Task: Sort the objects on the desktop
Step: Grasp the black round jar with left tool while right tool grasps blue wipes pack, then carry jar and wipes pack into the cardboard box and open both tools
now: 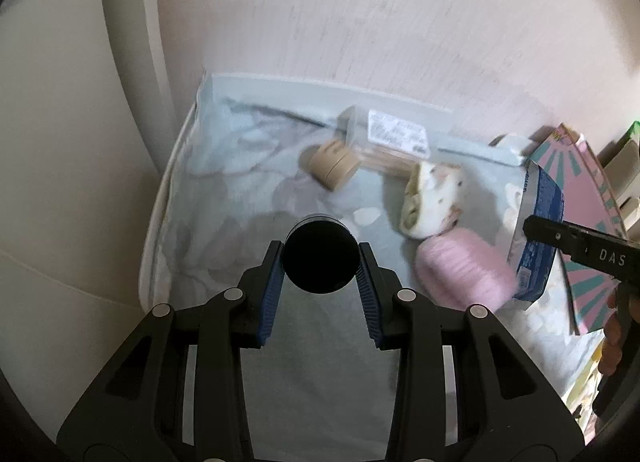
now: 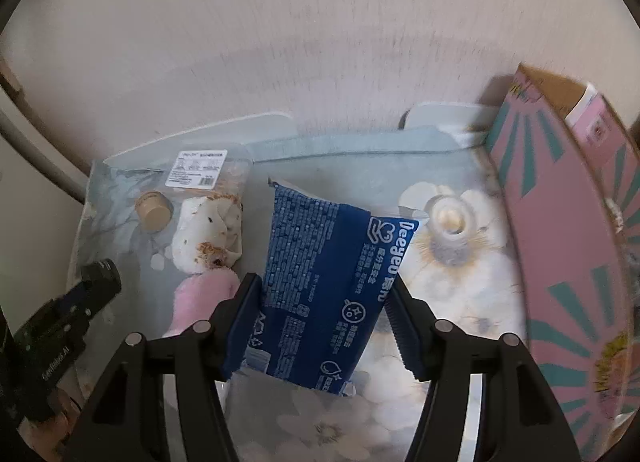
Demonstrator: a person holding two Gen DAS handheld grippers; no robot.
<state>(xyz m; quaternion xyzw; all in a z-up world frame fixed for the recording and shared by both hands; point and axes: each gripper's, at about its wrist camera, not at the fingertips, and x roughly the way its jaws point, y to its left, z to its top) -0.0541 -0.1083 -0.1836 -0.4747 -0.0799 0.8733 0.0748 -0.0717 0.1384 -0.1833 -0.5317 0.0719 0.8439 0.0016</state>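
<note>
The left gripper (image 1: 320,262) is pinching a black cylinder (image 1: 319,258) between its jaws, above the cloth-covered tabletop (image 1: 224,197) toward its left edge. The right gripper (image 2: 322,298) is closing its jaws on a blue wipes pack (image 2: 320,282), near the middle. Both loads are probably best lifted straight, with the soft pack squeezed firmly so it is not sagging out. A clear bag (image 2: 204,173) in the far left corner is holding something tan; beside it are lying a plush toy (image 2: 208,229) and a tan cap (image 2: 153,210).
</note>
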